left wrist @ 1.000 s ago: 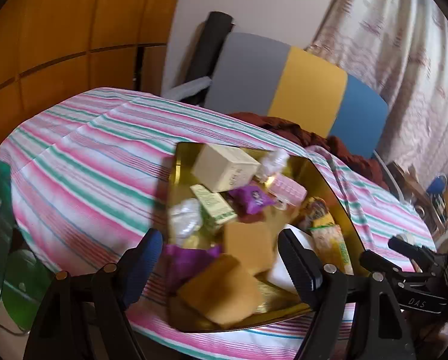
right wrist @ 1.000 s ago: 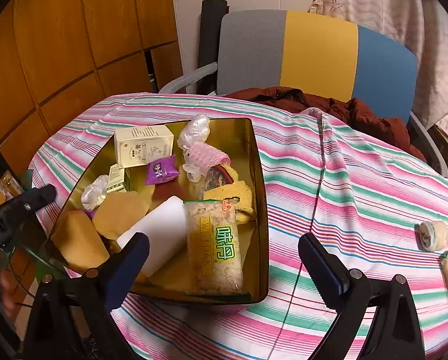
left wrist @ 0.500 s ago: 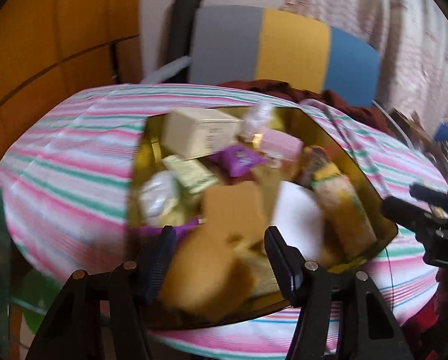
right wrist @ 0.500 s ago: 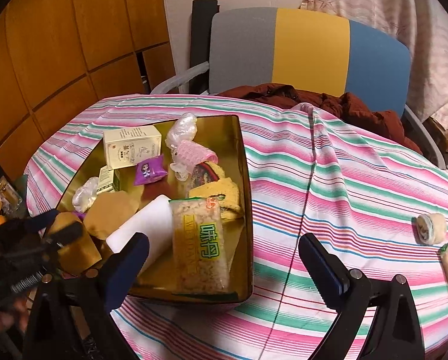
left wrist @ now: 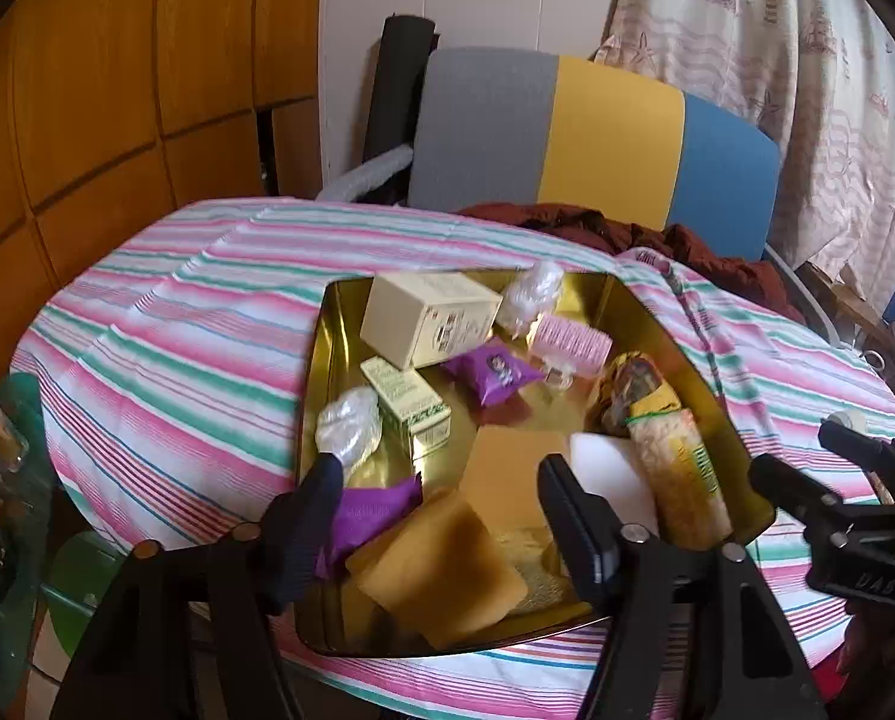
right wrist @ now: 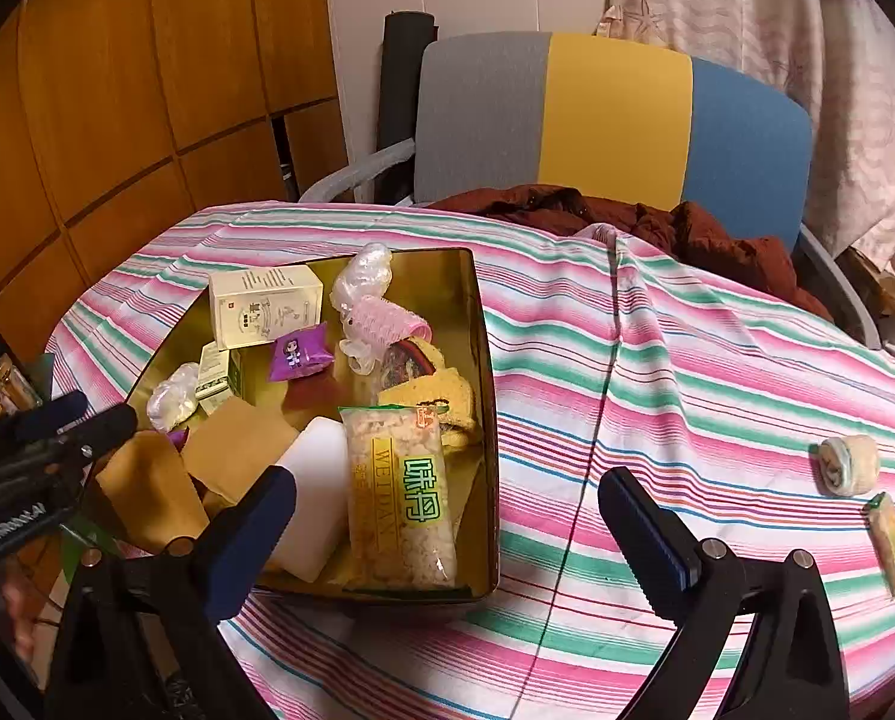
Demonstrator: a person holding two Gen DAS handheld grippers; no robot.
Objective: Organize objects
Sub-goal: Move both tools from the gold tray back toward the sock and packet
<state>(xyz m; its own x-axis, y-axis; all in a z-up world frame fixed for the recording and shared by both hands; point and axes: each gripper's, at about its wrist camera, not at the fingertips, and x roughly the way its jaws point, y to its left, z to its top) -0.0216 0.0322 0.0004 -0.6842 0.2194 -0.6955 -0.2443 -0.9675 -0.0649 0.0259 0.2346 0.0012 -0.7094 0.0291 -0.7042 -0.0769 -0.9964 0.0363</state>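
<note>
From the left wrist view, the left gripper (left wrist: 438,510) hangs low over the near end of the gold tin (left wrist: 321,396), its jaws apart with nothing between them. One finger sits by the tin's near left wall beside a purple wrapper (left wrist: 369,510); the other sits toward the tin's middle, over the white block (left wrist: 612,471). A tan sponge (left wrist: 447,564) lies in the tin's near end between the two fingers, but whether they touch it cannot be told. Further into the tin lie a cream box (left wrist: 429,318), a small green-printed box (left wrist: 408,399), a purple snack packet (left wrist: 492,369) and a pink roller (left wrist: 570,345). The right gripper's black body shows just past the tin's right wall. From the right wrist view, the right gripper (right wrist: 447,531) is spread wide and empty, held level above the striped tablecloth (right wrist: 687,372). Its left finger overlaps the tin's near corner by the white block (right wrist: 315,498) and the rice snack bag (right wrist: 399,492); its right finger hangs over bare cloth right of the tin. Well right of the tin, a small cloth roll (right wrist: 846,465) and a wrapped snack bar (right wrist: 891,537) lie on the cloth. A hand (right wrist: 3,618) grips the left tool's handle left of the tin.
</note>
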